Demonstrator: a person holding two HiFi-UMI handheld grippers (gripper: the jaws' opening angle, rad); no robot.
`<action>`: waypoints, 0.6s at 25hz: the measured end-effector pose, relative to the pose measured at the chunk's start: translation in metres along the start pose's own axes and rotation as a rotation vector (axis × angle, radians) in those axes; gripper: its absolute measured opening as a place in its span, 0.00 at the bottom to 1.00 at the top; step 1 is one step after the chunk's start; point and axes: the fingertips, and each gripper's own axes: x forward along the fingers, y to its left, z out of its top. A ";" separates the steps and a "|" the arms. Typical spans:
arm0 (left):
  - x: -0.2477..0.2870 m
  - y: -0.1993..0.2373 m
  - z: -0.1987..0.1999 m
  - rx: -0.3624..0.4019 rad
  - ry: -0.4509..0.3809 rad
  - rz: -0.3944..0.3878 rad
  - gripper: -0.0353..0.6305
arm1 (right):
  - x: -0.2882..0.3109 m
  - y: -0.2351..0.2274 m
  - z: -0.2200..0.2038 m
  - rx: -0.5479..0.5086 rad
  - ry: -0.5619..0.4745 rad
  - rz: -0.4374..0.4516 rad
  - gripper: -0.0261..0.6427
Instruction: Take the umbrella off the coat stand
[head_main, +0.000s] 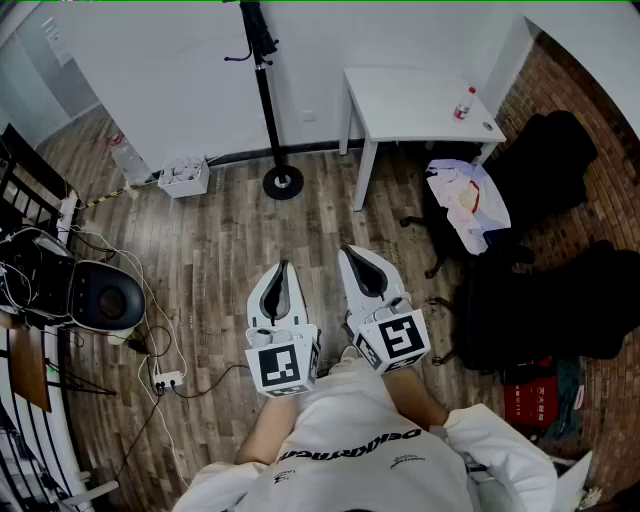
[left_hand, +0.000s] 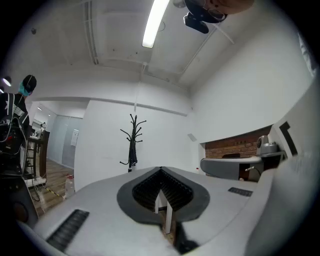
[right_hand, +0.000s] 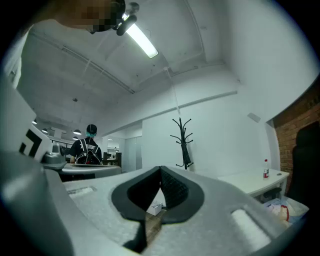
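Note:
The black coat stand (head_main: 266, 105) rises against the white far wall, its round base (head_main: 283, 182) on the wood floor. A folded black umbrella (head_main: 257, 30) hangs near its top, with a curved handle sticking out to the left. Both grippers are held level, low and close to the person's body, well short of the stand. My left gripper (head_main: 284, 266) is shut and empty, and so is my right gripper (head_main: 347, 250). In the left gripper view the stand (left_hand: 133, 131) and umbrella (left_hand: 132, 154) are small and far beyond the gripper (left_hand: 161, 170). The right gripper view shows the stand (right_hand: 183, 131) and umbrella (right_hand: 186, 155) beyond the gripper (right_hand: 160, 169).
A white table (head_main: 400, 105) with a small bottle (head_main: 465, 102) stands right of the stand. A white basket (head_main: 184, 176) sits left of the base. Dark chairs with bags and clothes (head_main: 560, 160) crowd the right side. Cables and a power strip (head_main: 168, 380) lie at left. A person (right_hand: 89, 149) stands far off.

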 end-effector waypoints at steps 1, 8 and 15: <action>0.004 -0.003 -0.002 0.000 0.000 -0.003 0.05 | 0.002 -0.005 -0.001 0.007 0.001 0.002 0.03; 0.033 -0.026 -0.011 -0.014 0.019 -0.017 0.05 | 0.009 -0.042 0.000 0.020 -0.008 0.010 0.03; 0.064 -0.057 -0.032 0.039 0.024 -0.016 0.05 | 0.012 -0.086 -0.004 0.039 -0.015 0.020 0.03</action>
